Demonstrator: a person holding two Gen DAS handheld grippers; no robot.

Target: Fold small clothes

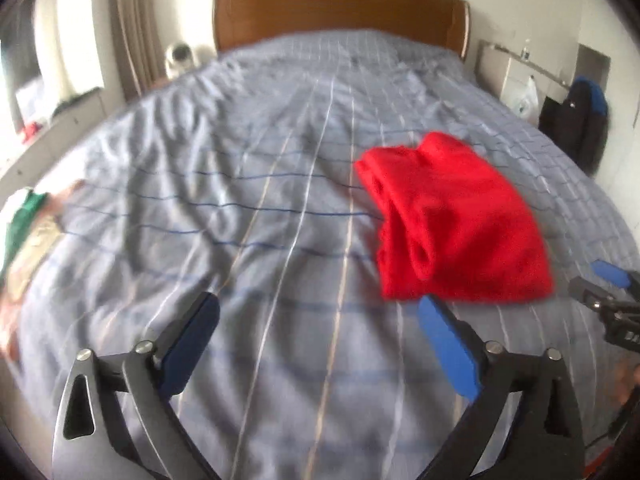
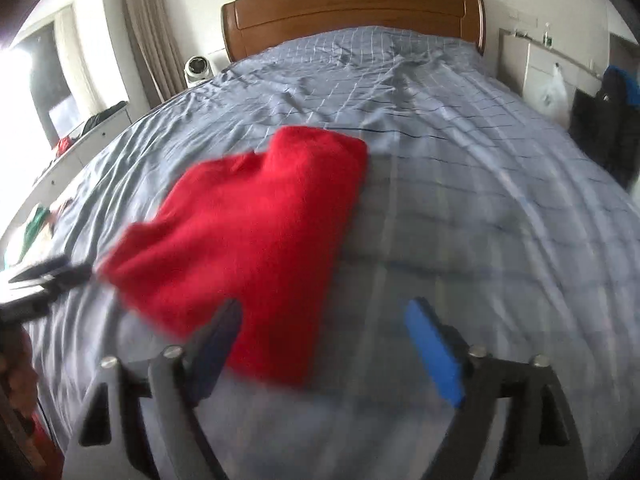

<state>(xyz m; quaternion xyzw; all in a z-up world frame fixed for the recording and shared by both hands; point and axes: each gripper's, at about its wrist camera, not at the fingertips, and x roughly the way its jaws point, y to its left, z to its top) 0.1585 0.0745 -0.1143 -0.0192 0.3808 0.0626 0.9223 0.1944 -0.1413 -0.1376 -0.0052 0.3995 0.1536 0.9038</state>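
Red fleecy garment (image 1: 452,220), folded into a thick soft bundle, lies on the grey-blue checked bed cover (image 1: 240,200) of the wide bed. It sits in the half of the bed nearer to the foot edge, towards the right edge as the left wrist camera sees it, and well apart from the brown wooden headboard (image 1: 340,8). In the right wrist view the same garment (image 2: 256,232) spreads from the middle of the cover down to the lower left.

The left gripper (image 1: 320,320) has its two blue-padded fingers spread wide, and nothing is between them; only the bed cover shows in the gap. The tip of its right finger (image 1: 444,340) is just beside the near edge of the red bundle, but contact cannot be judged because of blur.

The right gripper (image 2: 324,324) is also wide open and holds nothing. Its left finger (image 2: 216,344) overlaps the near edge of the garment in the picture; whether it touches the cloth cannot be told.

At the left edge of the bed lies a small pile of green and beige clothes (image 1: 24,224). A small white fan (image 2: 196,68) stands beside the headboard.
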